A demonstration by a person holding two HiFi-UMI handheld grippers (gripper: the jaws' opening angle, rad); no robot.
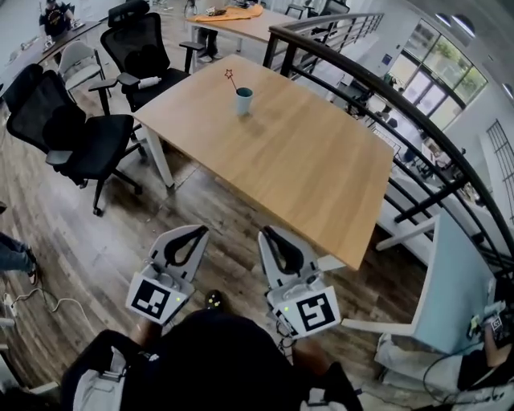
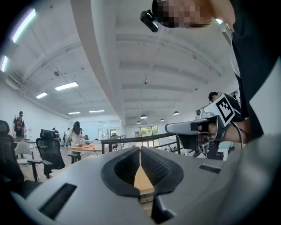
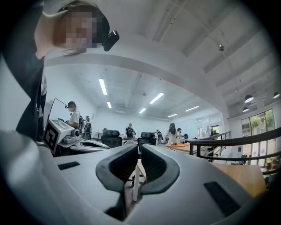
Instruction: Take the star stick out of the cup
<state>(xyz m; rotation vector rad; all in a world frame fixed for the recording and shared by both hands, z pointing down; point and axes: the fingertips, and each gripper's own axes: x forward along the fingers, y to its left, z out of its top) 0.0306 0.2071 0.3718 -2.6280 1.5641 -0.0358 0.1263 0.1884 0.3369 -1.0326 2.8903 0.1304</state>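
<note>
A light-blue cup (image 1: 243, 100) stands upright at the far end of the wooden table (image 1: 297, 160). A thin stick topped with a small red star (image 1: 230, 75) leans out of the cup to the left. Both grippers are held low near my body, off the table's near corner and far from the cup. My left gripper (image 1: 196, 231) is shut with nothing in it, and in its own view the jaws meet (image 2: 140, 149). My right gripper (image 1: 266, 233) is likewise shut and empty (image 3: 139, 147). The cup is not seen in either gripper view.
Black office chairs (image 1: 76, 132) stand left of the table. A dark railing (image 1: 377, 88) runs along its right side. A white desk frame (image 1: 418, 281) stands at lower right. Another table with an orange item (image 1: 233, 14) is farther back, and people stand in the background.
</note>
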